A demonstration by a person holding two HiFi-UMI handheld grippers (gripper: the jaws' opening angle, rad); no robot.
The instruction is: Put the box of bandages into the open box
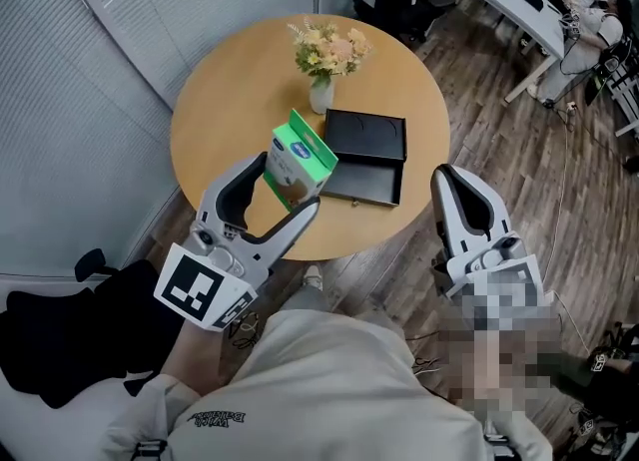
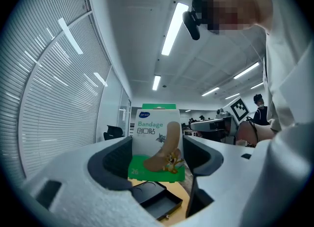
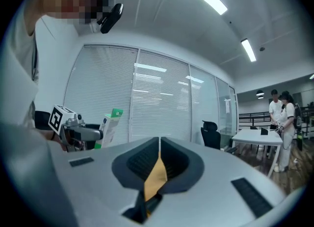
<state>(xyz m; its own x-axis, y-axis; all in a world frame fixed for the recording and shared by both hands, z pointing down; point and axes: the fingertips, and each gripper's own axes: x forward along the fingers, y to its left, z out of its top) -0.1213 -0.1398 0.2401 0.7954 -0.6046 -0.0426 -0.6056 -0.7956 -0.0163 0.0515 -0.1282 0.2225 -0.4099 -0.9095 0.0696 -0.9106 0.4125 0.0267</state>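
My left gripper (image 1: pixel 283 186) is shut on the green and white box of bandages (image 1: pixel 300 162), lifted above the round table's front part, just left of the open black box (image 1: pixel 365 155). In the left gripper view the bandage box (image 2: pixel 157 142) stands upright between the jaws of the left gripper (image 2: pixel 157 156), and the black box (image 2: pixel 156 200) lies below it. My right gripper (image 1: pixel 451 188) is off the table's right front edge with jaws shut and nothing between them; in its own view the right gripper (image 3: pixel 159 164) points level, and the bandage box (image 3: pixel 111 126) shows at the left.
A white vase of flowers (image 1: pixel 325 60) stands on the round wooden table (image 1: pixel 230 100) just behind the black box. A window wall with blinds (image 1: pixel 120 10) runs along the left. Desks and people (image 1: pixel 584 0) are far to the right.
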